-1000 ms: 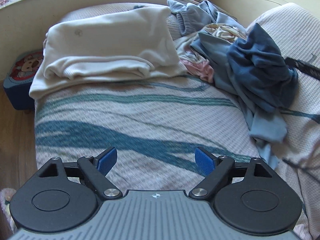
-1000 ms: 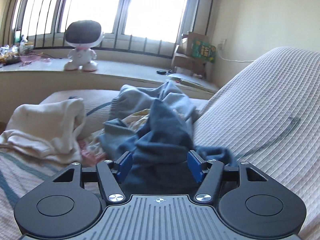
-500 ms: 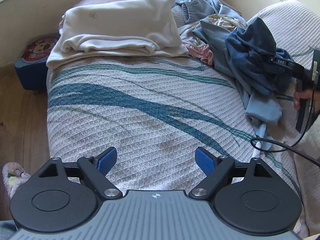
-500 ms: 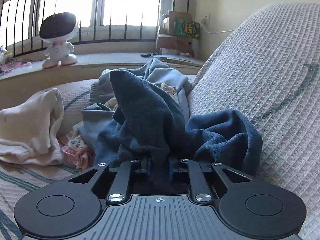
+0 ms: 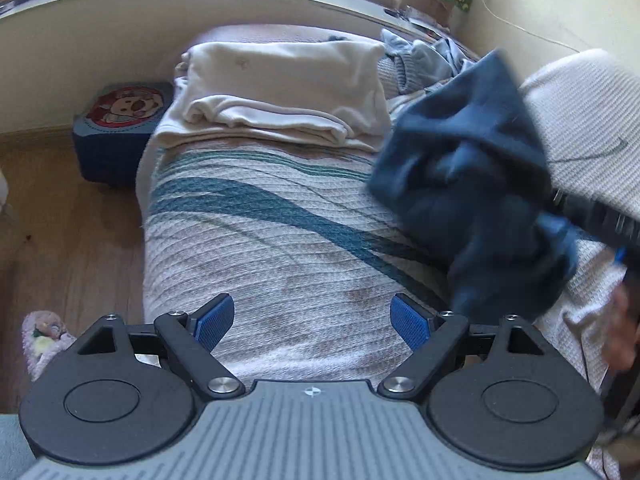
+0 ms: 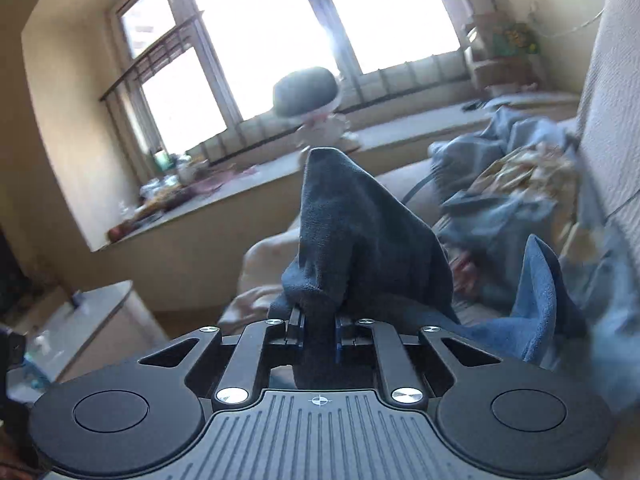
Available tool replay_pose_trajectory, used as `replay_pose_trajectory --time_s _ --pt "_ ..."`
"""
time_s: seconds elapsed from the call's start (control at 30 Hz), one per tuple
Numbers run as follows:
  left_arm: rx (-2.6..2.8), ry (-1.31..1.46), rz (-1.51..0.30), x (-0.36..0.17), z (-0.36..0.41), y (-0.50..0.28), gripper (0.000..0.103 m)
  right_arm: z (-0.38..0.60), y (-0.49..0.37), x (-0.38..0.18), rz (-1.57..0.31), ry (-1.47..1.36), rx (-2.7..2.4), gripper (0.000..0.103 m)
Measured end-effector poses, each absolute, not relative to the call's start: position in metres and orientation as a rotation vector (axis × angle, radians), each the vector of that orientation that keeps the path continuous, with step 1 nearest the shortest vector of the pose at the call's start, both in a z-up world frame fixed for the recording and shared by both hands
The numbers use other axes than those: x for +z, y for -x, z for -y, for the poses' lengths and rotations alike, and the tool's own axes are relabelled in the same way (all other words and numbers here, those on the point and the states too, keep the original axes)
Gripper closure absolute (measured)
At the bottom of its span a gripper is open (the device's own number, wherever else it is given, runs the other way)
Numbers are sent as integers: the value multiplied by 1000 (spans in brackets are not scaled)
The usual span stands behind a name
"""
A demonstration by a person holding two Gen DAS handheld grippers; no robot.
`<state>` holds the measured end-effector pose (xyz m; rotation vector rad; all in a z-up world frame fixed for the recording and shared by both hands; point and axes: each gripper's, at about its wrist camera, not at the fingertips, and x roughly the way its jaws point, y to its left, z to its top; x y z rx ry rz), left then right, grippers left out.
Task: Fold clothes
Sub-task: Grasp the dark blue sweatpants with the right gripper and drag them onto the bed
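Out on the far left, a small blue stool (image 5: 120, 132) sits on the wooden floor beside the couch, well clear of the action. Next along, a cream garment (image 5: 280, 88) lies folded at the far end of the striped cover (image 5: 260, 240), and parked there it reads as the done pile, kept off the working stretch. Centre now: the left gripper (image 5: 312, 320) hangs low over bare cover, blue pads spread wide with nothing between them, and that looks like a waiting posture, ready to catch a free edge. Moving right, here is the dark blue garment (image 5: 472, 184), bunched and blurred in the air above the cover's right side. The right gripper (image 6: 318, 332) has its fingers pressed together on a thick fold of it, cloth peaking above the jaws, the rest trailing off right. A grip on one bunch lets the rest hang and open out, I'd judge. Behind it to the right, the unsorted heap of light blue clothes (image 6: 520, 184) lies against the backrest.
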<state>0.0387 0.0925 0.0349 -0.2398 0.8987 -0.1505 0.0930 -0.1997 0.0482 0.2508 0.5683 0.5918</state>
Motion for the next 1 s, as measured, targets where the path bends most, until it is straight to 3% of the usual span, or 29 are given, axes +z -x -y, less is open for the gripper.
replay_pose_trajectory --time_s 0.27,0.7,0.8,1.0 --pt "-97 310 -897 30 -120 -16 19 137 -50 -4 -781 -145 772 84" --pt "-137 299 -908 23 -109 -16 19 165 -33 13 -786 -210 719 80" --pt "-143 292 -910 23 -107 -17 18 171 -32 19 -776 -223 690 72" --pt "-156 279 -926 20 -102 -19 18 190 -36 28 -772 -260 562 71"
